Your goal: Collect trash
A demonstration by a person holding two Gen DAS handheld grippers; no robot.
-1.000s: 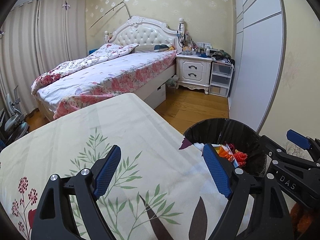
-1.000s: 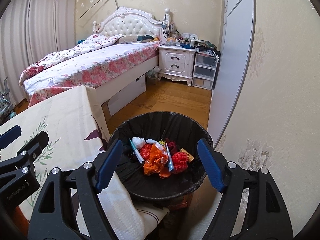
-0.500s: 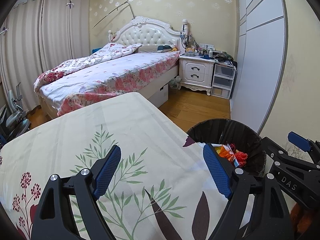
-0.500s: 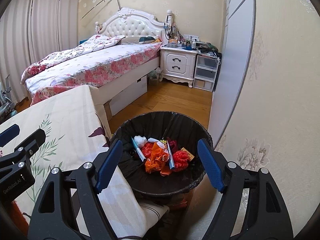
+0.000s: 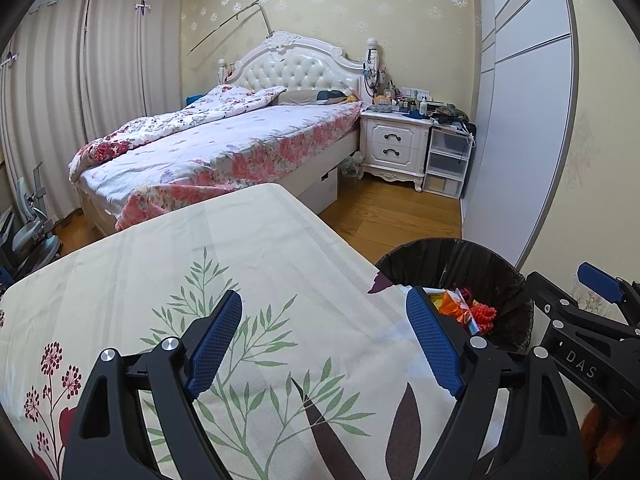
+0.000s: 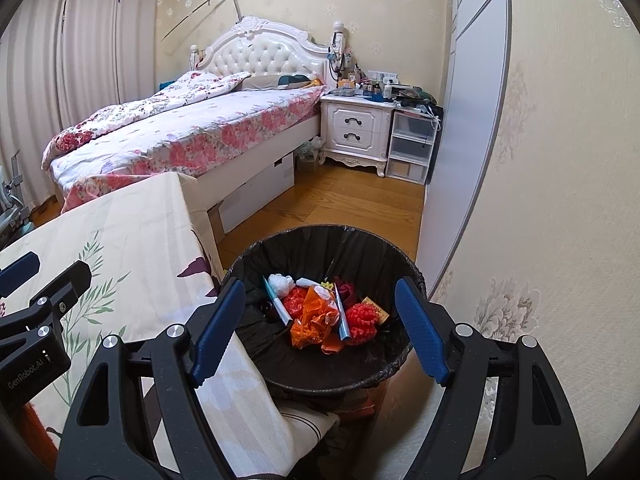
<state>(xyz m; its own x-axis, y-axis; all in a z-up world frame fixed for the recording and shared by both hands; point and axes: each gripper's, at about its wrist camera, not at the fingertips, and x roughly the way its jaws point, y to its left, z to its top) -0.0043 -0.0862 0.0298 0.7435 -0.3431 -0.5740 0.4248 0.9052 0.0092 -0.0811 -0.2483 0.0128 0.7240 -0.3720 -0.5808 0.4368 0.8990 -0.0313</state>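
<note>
A round bin with a black liner (image 6: 360, 248) stands on the floor by the table's right edge; it also shows in the left wrist view (image 5: 460, 264). Inside lie an orange wrapper (image 6: 312, 316), a red crumpled piece (image 6: 362, 318), a white wad (image 6: 280, 282) and a thin blue-white tube (image 6: 276, 304). My right gripper (image 6: 320, 328) is open and empty, above the bin's near rim. My left gripper (image 5: 324, 340) is open and empty over the table with the leaf-print cloth (image 5: 200, 264). No trash shows on the cloth.
A bed with a floral cover (image 5: 224, 140) lies beyond the table. A white nightstand (image 5: 396, 144) and plastic drawers (image 5: 446, 164) stand at the back. A wardrobe door (image 5: 520, 140) and the wall close in the right. Wooden floor (image 6: 340, 204) lies between.
Both grippers have drawn back and risen slightly, so more of the table and bin shows. Both stayed open and empty.
</note>
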